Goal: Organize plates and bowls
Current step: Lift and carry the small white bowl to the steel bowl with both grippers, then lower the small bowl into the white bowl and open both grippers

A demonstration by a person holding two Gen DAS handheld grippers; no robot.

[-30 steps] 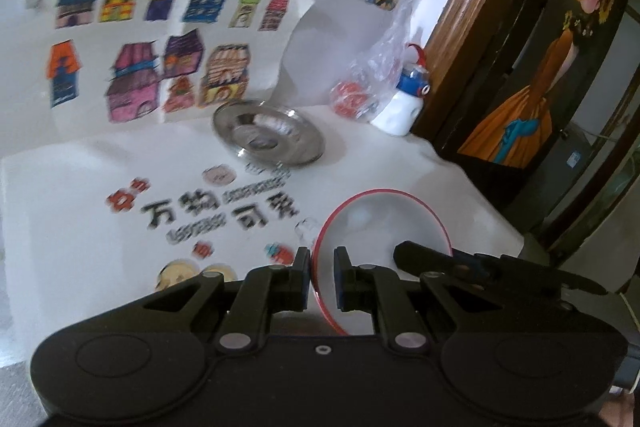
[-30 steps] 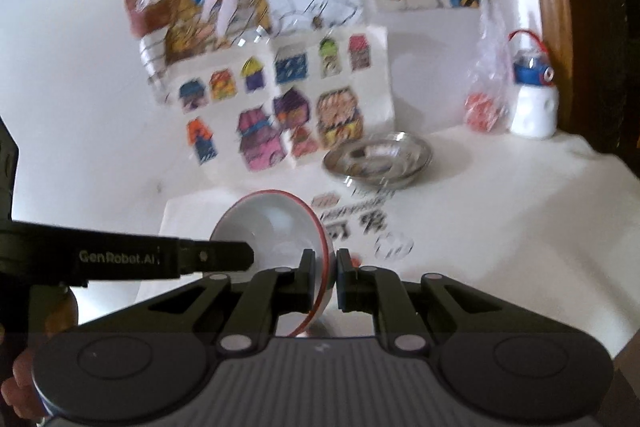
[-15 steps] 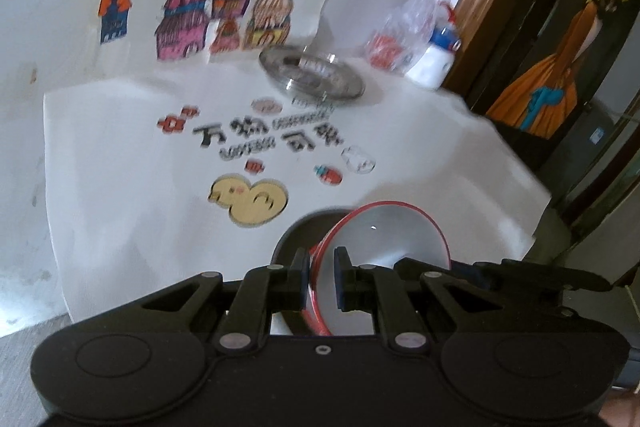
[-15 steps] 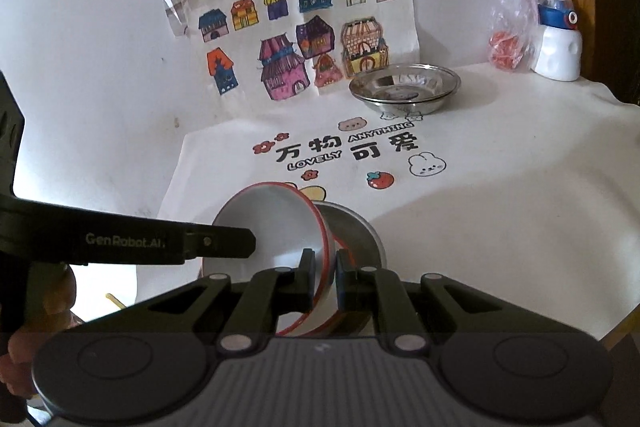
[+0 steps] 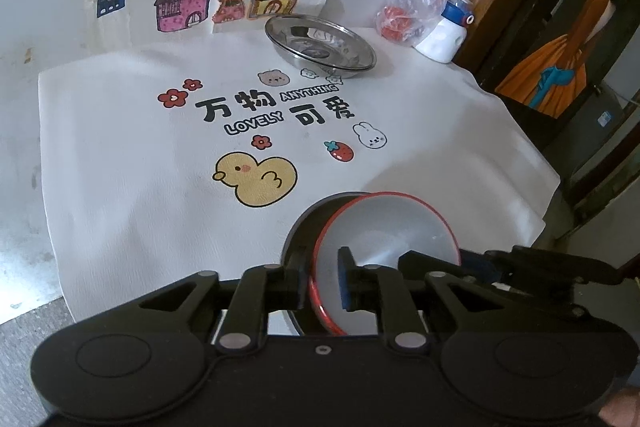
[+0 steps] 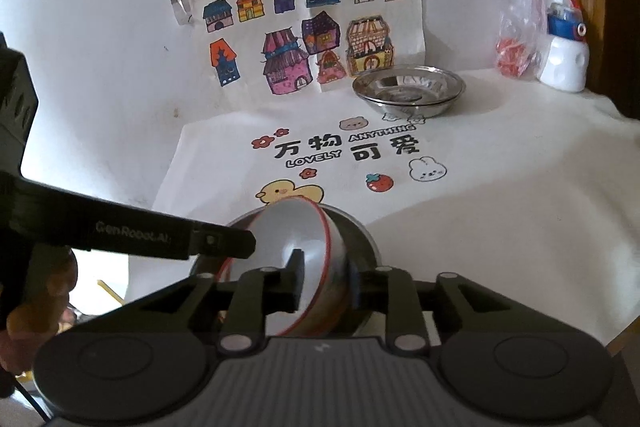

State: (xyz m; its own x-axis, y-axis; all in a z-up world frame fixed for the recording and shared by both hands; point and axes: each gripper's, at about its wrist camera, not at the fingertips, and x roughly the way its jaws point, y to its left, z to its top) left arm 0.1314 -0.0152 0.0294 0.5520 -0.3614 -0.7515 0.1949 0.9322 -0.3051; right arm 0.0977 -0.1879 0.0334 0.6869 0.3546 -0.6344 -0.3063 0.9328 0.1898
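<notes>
The left gripper (image 5: 323, 281) is matte black plastic: two broad rounded housings with shallow round dimples, angled link arms with silver pivot pins, and blue pads inside its jaws. The right gripper (image 6: 324, 281) matches it but has a ribbed grey top. White lettering reads "GenRobot.AI" on one finger.

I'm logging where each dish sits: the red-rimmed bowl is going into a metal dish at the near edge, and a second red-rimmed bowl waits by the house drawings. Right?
Not quite. The dish by the house drawings is a bare metal plate, with no red rim, as the right wrist view shows. The rest holds: the red-rimmed bowl sits over a metal dish at the near edge.
</notes>
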